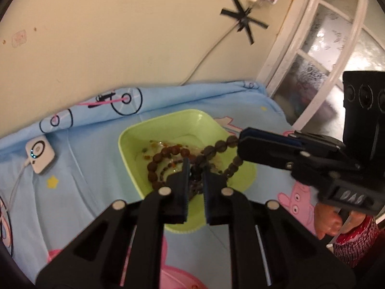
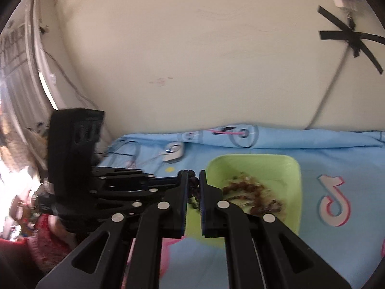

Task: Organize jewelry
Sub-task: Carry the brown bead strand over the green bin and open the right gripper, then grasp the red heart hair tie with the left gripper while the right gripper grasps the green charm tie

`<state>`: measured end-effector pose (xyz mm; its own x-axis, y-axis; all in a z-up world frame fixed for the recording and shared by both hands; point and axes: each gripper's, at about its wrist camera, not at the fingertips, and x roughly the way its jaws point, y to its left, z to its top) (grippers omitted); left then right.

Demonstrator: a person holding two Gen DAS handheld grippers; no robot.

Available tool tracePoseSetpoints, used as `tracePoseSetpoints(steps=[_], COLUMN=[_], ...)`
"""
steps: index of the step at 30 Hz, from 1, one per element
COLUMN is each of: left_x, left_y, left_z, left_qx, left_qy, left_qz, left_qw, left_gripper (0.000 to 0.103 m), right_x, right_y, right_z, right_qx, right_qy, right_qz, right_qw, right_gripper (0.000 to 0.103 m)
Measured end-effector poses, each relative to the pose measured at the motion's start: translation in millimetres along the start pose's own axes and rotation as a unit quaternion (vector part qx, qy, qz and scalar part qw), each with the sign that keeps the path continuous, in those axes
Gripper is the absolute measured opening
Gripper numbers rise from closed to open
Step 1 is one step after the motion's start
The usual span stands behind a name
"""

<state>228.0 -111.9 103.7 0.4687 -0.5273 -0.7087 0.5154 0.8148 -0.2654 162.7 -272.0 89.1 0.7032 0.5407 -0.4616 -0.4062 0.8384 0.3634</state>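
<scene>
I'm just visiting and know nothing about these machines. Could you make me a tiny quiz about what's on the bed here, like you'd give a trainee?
1. True or false: the green tray sits on a blue printed sheet.
2. What do both grippers hold? A) a spoon B) a string of brown beads C) a white cable
3. Fill in: the small white device lies on the tray's ____ side in the left gripper's view.

Key
1. True.
2. B: the left gripper and the right gripper each pinch the bead string, which hangs over the tray.
3. Left.
</scene>
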Motion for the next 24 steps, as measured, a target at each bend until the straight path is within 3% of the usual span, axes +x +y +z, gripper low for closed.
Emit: tracePoseSetpoints(steps=[4, 12, 17, 24], left_x=[11.2, -54.3, -98.0, -136.5], left_y=[8.2, 12.6, 13.0, 30.4], left_z=[-2.8, -28.1, -71.5, -149.1], left_qx=[-0.018, -0.032, -0.049, -0.091], left_qy=[0.021, -0.021, -0.035, -0.028], left_qz=[0.004, 0.016, 0.026, 0.047], left_qw=[0.9996, 0.9991, 0.9979, 0.9943], left_gripper=[0.01, 0.01, 0.01, 0.01], right_x=[7.7, -32.3, -45.2, -36.7], right_y=[-11.9, -12.2, 8.1, 43.8], right_z=[-10.9, -43.6, -81.5, -131.8], right_qx=[-0.004, 0.035, 0.055, 0.057], right_qy=[0.0, -0.03, -0.016, 0.044], right_qz=[-0.04, -0.005, 0.02, 0.046], right_qw=[0.999, 0.999, 0.998, 0.996], right_gripper=[0.003, 0.003, 0.003, 0.003])
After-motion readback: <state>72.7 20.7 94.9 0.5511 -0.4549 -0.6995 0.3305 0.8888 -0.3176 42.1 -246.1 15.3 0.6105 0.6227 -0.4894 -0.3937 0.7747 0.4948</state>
